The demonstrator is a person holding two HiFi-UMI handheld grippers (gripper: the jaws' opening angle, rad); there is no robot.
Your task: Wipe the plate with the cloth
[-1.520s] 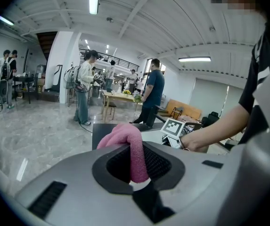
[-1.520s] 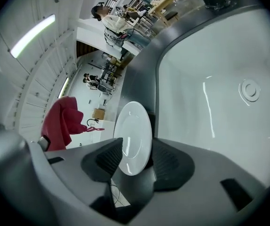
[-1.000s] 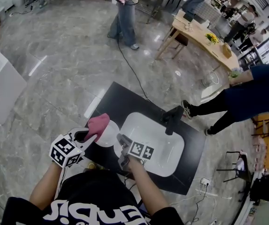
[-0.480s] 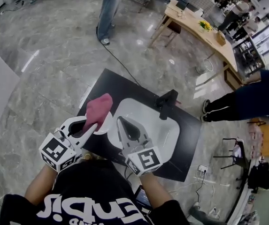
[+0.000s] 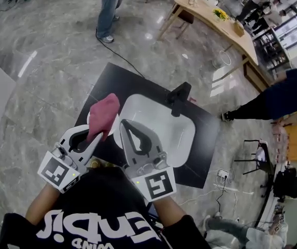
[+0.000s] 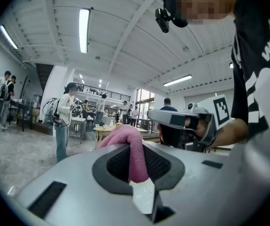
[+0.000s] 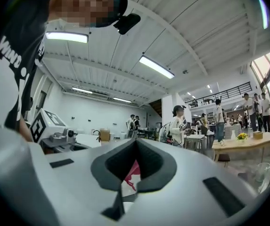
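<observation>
**Head view.** Pink cloth [image 5: 103, 114] pinched at its lower end between the jaws of the left gripper [image 5: 92, 135], with the bunched top raised over the left part of the black counter [image 5: 118, 82]. White plate [image 5: 90, 122] on the counter below the cloth, mostly covered, only a sliver showing. Cannot tell whether cloth and plate touch. Right gripper [image 5: 124, 123] just right of the cloth, jaws together tip to tip, nothing between them, held above the near side of the white sink [image 5: 182, 134]. Black faucet [image 5: 178, 98] at the far rim of the sink.

**Left gripper view.** Jaws clamped on the cloth [image 6: 131, 149], with the fabric folded up and over the tips. Right gripper [image 6: 186, 126] close by at the right, a hand wrapped round it.

**Right gripper view.** Jaws closed, tips meeting, empty. Small pink-and-white patch seen through the loop behind the tips, too small to identify. Marker cube [image 7: 43, 121] of the left gripper at the left edge.
</observation>
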